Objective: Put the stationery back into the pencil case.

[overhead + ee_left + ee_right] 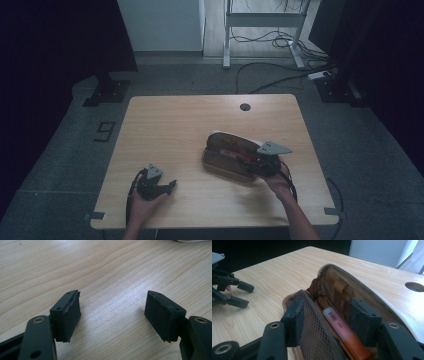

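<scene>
With the right gripper (pixel 329 325) spread inside the open pencil case (pixel 230 156) around an orange marker (pixel 345 333), and the left gripper (pixel 113 315) spread idle nearby, the unbraced case could slide.

Matt wood-grain table (pixel 175 125), mesh-lined cloth case (pixel 317 322)

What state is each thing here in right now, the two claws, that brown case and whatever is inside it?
Left claw: open, empty, jaws wide apart just above bare wood.
Right claw: open, one jaw outside the mesh pocket, the other inside the case.
Pencil case: open, lid flap raised, lying on the table.
Orange highlighter: capped, lying inside the case between the right claw's jaws, not gripped.
</scene>
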Tool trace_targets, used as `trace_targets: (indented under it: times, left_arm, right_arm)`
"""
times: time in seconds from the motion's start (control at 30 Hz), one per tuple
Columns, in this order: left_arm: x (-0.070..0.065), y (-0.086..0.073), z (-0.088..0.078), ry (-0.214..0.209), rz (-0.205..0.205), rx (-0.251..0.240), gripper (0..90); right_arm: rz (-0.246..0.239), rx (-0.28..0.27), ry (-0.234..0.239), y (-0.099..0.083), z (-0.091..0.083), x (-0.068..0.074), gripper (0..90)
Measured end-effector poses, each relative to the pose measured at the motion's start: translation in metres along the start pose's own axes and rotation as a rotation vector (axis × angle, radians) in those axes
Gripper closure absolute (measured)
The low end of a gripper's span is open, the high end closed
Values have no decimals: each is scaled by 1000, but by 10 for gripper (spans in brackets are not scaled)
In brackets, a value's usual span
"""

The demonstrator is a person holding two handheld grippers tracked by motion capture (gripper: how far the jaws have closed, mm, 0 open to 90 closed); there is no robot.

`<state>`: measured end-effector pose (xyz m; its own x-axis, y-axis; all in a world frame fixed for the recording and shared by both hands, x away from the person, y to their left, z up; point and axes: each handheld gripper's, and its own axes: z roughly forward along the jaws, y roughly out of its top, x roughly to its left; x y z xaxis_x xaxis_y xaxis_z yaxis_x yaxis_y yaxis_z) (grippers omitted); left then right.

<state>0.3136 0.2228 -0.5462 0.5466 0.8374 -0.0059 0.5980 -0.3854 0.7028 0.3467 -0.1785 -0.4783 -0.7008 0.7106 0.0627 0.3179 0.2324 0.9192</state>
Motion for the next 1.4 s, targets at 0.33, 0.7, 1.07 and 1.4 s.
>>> trace_targets:
  times: [0.33, 0.7, 1.07, 1.4]
  left_arm:
    - [0, 0, 0, 0, 1, 0, 283]
    - [0, 0, 0, 0, 0, 0, 283]
    - [0, 0, 0, -1, 0, 0, 283]
    - [0, 0, 0, -1, 0, 0, 283]
  right_arm:
    - [48, -6, -29, -26, -20, -6, 413]
    - [93, 34, -88, -56, -37, -22, 394]
    - [151, 116, -185, -83, -44, -48, 374]
    - [171, 118, -218, -86, -47, -56, 373]
